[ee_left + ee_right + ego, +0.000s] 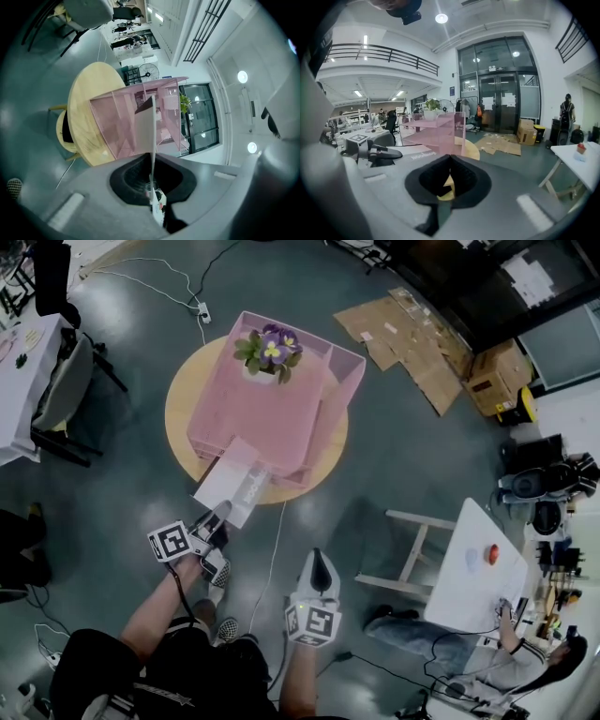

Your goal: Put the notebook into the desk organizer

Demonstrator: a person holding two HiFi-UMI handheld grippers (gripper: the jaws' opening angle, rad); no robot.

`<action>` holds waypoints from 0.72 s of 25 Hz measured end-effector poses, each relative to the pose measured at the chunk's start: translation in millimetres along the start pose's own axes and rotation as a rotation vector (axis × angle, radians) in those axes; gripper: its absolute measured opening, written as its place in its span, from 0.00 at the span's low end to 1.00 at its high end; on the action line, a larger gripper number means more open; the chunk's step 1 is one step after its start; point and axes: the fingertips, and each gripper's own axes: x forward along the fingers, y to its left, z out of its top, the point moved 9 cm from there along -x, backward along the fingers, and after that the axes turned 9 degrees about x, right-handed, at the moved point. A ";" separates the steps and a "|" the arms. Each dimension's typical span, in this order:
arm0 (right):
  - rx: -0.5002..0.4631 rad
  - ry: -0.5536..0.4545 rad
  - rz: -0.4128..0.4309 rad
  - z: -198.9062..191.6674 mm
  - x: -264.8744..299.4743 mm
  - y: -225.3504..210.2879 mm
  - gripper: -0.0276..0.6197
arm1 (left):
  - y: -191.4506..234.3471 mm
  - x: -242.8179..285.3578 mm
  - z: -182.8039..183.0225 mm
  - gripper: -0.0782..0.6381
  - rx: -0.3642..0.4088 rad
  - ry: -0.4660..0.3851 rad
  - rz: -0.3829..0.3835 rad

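A pink desk organizer (267, 409) stands on a round wooden table (183, 423) with a potted flower (270, 351) on top. My left gripper (217, 514) is shut on the near edge of a white notebook (234, 486). The notebook's far end reaches the organizer's front, low down. In the left gripper view the notebook (146, 129) is edge-on, pinched between the jaws and pointing at the organizer (117, 126). My right gripper (319, 564) hangs shut over the floor, right of the left one, holding nothing. In the right gripper view (450, 157) the organizer (440, 129) lies ahead.
Flattened cardboard (412, 338) and a box (497, 376) lie on the floor at the back right. A wooden stool frame (408, 554) and a white table (473, 568) stand at the right, with a seated person (469, 652) there. Chairs (66, 390) stand at the left. A cable (272, 563) crosses the floor.
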 end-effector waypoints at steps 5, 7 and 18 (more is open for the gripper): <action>0.003 0.023 -0.006 -6.2 6.7 -0.3 0.05 | 10.6 18.6 11.8 0.13 0.027 -0.003 0.004; 0.007 0.029 -0.006 -8.9 9.9 -0.3 0.05 | 12.9 27.0 14.7 0.13 0.025 -0.005 0.002; 0.022 0.067 -0.009 -21.5 20.5 6.0 0.05 | 22.5 62.6 21.1 0.13 -0.075 -0.028 -0.053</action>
